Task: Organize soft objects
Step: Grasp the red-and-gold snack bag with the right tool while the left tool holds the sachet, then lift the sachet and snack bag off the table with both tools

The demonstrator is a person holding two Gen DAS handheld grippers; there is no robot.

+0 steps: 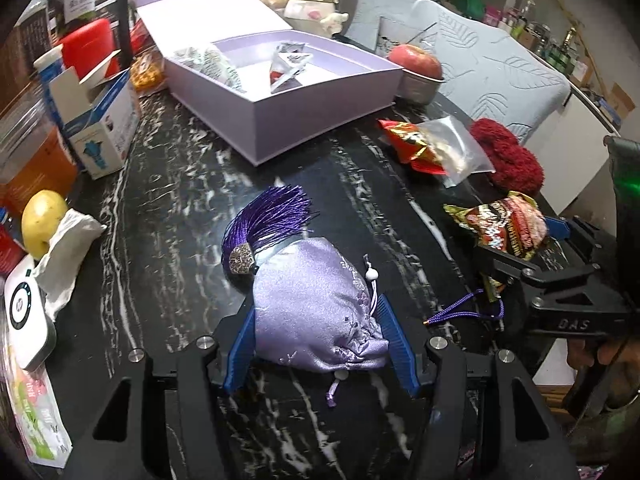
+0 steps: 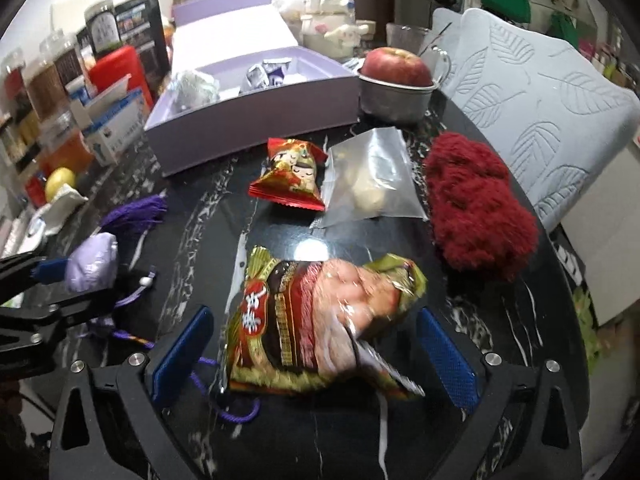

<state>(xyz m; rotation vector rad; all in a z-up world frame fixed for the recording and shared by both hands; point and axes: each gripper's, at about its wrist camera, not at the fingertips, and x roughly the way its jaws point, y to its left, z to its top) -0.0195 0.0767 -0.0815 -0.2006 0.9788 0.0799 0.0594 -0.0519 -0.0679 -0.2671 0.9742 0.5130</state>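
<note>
Left gripper (image 1: pixel 316 344): pinching one lilac pouch (image 1: pixel 316 304).
Right gripper (image 2: pixel 316 360): spread around one snack bag (image 2: pixel 320 320), seemingly not touching.
Ahead: one open box (image 1: pixel 320 92).
Surface: black marble table (image 1: pixel 180 208).

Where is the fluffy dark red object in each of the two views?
Left wrist view: the fluffy dark red object lies at the right, behind the clear plastic bag.
Right wrist view: the same object lies right of centre, again beside that bag.
Shared landmark: the lavender box.
</note>
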